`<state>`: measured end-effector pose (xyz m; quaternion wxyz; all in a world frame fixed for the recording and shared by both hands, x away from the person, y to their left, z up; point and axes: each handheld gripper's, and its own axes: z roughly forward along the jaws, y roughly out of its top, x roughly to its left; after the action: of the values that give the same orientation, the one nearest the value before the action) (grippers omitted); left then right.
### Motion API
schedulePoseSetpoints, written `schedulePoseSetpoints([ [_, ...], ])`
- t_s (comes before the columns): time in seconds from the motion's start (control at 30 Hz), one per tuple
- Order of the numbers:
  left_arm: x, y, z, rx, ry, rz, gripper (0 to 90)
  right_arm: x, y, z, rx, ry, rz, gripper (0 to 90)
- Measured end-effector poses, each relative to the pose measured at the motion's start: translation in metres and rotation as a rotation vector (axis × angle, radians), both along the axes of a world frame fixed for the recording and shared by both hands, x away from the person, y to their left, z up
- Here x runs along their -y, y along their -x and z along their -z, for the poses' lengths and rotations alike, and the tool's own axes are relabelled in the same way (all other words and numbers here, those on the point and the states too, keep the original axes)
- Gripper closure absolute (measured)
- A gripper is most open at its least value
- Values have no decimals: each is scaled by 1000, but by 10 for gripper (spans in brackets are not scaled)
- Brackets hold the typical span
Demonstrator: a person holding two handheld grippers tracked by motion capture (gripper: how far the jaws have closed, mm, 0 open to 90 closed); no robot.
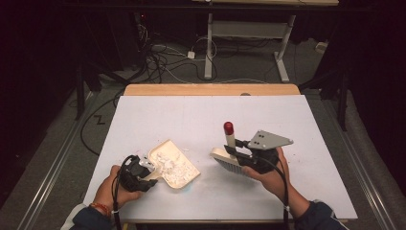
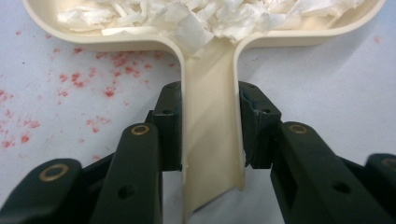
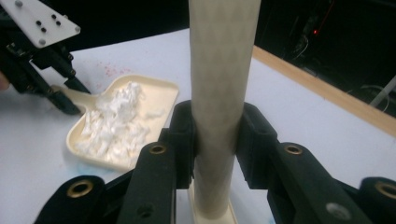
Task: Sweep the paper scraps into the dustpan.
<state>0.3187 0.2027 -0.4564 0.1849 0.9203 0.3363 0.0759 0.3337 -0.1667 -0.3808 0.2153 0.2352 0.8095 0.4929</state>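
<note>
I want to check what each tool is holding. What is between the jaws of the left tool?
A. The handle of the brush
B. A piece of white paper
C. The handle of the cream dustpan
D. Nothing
C: in the left gripper view, the left tool is shut on the handle of the cream dustpan, which holds white paper shreds.

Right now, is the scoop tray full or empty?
Partly full. White paper scraps are piled inside the cream dustpan, whose handle the left gripper clamps.
</note>
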Motion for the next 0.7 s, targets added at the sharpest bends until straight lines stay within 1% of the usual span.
schedulePoseSetpoints([
  [0.03, 0, 0, 0, -1, 1, 1, 630, -7, -1, 0, 10, 1, -7, 709],
  [0.13, 0, 0, 0, -3, 0, 2, 630, -28, -4, 0, 16, -8, -39, 710],
  [0.2, 0, -1, 0, -4, 2, 3, 630, -41, -6, 1, 19, -22, -62, 709],
  [0.23, 0, -1, 0, -3, 4, 4, 630, -47, -6, 0, 16, -37, -71, 709],
  [0.33, 0, -1, 0, -3, 4, 5, 630, -59, -6, -4, 23, -85, -114, 710],
  [0.4, -1, -1, 0, -5, 6, 5, 630, -63, -5, -7, 33, -95, -126, 710],
  [0.5, -1, -1, 0, -2, 7, 5, 631, -65, -4, -10, 44, -95, -126, 709],
  [0.57, -1, 0, 0, 0, 7, 5, 631, -60, -3, -14, 47, -95, -115, 710],
  [0.63, -1, -1, 0, -1, 7, 7, 631, -50, -2, -18, 45, -94, -102, 710],
  [0.7, -1, -1, 0, -2, 8, 8, 631, -34, 1, -24, 43, -96, -91, 709],
])
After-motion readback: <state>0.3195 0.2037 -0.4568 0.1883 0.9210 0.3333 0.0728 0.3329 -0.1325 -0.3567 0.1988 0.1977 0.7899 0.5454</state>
